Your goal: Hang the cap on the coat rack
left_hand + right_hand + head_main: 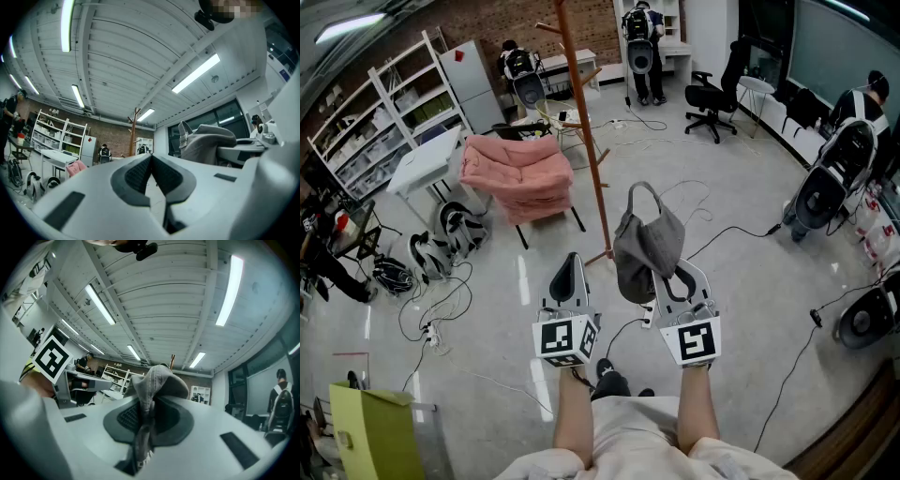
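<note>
Right claw (681, 278) pinches the crumpled grey cap (645, 248), strap loop upward; left claw (570, 266) closed, empty.

The left gripper (151, 159) fills the lower frame, its 2 jaws pressed together with nothing between them. Beyond their tips a wooden coat rack (134, 133) stands upright before a brick wall (112, 140). At the right is the grey cap (206, 140). White shelves (54, 136) and a pink chair (75, 167) are at the left, under long ceiling lights (197, 72).
</note>
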`<action>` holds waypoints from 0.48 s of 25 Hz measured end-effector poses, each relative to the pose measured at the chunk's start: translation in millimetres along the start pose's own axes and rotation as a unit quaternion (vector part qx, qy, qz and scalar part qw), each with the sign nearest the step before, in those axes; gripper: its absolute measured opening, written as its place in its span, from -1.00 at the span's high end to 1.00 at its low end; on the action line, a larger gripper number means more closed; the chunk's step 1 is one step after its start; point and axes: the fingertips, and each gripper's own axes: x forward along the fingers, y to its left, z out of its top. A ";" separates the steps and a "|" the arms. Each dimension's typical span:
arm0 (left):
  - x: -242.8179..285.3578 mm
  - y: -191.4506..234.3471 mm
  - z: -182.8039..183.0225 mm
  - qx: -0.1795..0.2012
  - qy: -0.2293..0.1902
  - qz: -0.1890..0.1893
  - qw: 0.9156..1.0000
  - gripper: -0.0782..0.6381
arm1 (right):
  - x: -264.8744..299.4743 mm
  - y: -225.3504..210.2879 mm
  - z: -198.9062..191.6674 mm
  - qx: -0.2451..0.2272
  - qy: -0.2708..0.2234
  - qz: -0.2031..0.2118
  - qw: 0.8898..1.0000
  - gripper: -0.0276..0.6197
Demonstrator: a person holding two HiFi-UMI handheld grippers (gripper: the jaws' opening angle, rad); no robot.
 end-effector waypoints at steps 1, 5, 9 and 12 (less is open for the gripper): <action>0.0 -1.4 -0.5 0.000 0.001 0.001 1.000 0.76 | -1.5 -0.9 -1.8 -0.004 0.004 0.002 1.000 0.83; 2.5 -6.3 4.3 0.006 0.001 0.003 1.000 0.76 | -3.4 -10.1 -0.8 -0.004 0.001 0.000 1.000 0.83; 0.7 -9.9 9.6 0.009 0.003 0.007 1.000 0.76 | -7.9 -25.5 2.7 0.031 -0.011 -0.013 0.999 0.82; -4.0 -6.8 7.2 0.011 0.009 0.014 1.000 0.76 | -13.3 -30.2 -0.6 0.053 -0.009 -0.016 0.998 0.82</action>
